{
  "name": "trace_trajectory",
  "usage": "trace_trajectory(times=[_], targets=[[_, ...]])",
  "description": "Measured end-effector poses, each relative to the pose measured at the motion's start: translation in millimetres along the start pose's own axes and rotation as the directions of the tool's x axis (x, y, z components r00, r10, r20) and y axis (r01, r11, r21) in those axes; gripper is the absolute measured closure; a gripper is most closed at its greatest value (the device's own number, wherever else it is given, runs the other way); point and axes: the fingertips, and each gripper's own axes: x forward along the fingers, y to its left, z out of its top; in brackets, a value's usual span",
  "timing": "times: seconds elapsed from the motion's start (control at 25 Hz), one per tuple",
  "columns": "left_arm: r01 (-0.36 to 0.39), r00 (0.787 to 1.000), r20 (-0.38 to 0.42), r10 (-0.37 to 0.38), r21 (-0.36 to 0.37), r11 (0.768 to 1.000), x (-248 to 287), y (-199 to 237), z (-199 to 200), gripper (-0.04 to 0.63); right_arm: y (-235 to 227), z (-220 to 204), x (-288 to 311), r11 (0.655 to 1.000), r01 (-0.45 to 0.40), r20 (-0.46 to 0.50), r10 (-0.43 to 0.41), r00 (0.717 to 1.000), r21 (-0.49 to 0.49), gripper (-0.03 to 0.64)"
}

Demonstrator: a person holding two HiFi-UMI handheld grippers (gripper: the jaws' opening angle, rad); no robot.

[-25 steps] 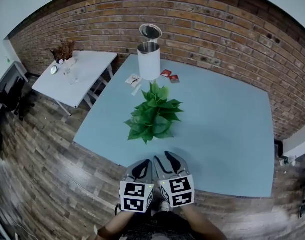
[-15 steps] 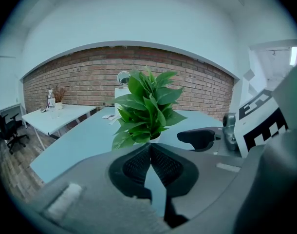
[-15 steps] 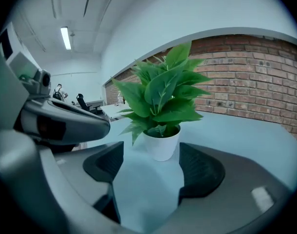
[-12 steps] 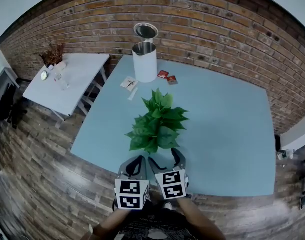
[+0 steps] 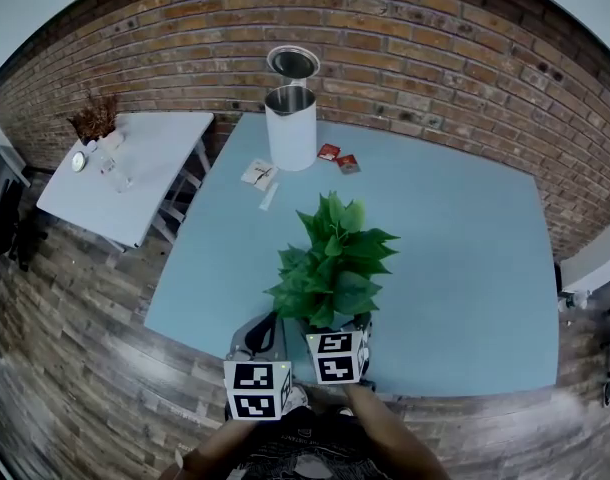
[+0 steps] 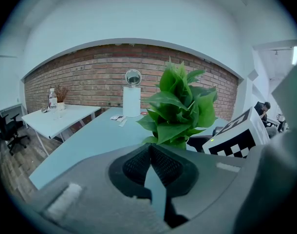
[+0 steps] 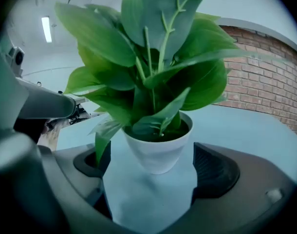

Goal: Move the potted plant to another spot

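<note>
We look down on a brick wall (image 5: pixel 435 58) that runs behind everything. In front of it lies a broad, pale blue surface (image 5: pixel 465 258). To its left stands a smaller white surface (image 5: pixel 145 168) on a wooden floor (image 5: pixel 75 308).

The potted plant (image 5: pixel 335 268) stands on the blue surface close to the near edge, well apart from the tall white bin (image 5: pixel 291 128) at the far edge. The bin's round lid is tipped up behind it.

Our right claw (image 7: pixel 156 172) is at the plant, and its jaws are opening. The white pot (image 7: pixel 159 147) sits between them with a gap on either side, so neither pad presses on it. One leaf hangs down over the pad on the left of the right gripper view.

Our left claw (image 6: pixel 149 152) hangs just beside the plant, to the left in the head view. Its jaws are closed tip to tip with nothing between them.

Near the bin lie some small white papers (image 5: pixel 260 173) and two little red packets (image 5: pixel 337 156).
</note>
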Motion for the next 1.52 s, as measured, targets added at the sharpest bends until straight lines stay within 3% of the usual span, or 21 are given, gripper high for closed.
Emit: trace_trajectory(times=[0.4,0.56,0.96,1.52], targets=[[0.076,0.997,0.006,-0.076,0.041,0.996,13.2,-0.3,-1.7,0.598,-8.8,-1.8,23.4,0.995,0.099,-0.011,-0.099,0.995,0.004,0.107],[0.100,0.995,0.007,-0.100,0.048,0.994,11.9,-1.5,-4.7,0.598,-13.4,-3.9,26.3,0.991,0.130,-0.008,-0.130,0.991,0.001,0.149],[0.081,0.997,0.007,-0.082,0.052,0.995,14.7,-7.0,-3.6,0.598,-16.5,-4.7,23.9,0.994,0.111,-0.010,-0.111,0.994,-0.012,0.153],[0.080,0.997,0.001,-0.080,0.061,0.995,20.9,-52.0,-3.7,0.598,-58.3,-21.8,-2.5,0.994,0.109,-0.019,-0.109,0.994,-0.010,0.153]])
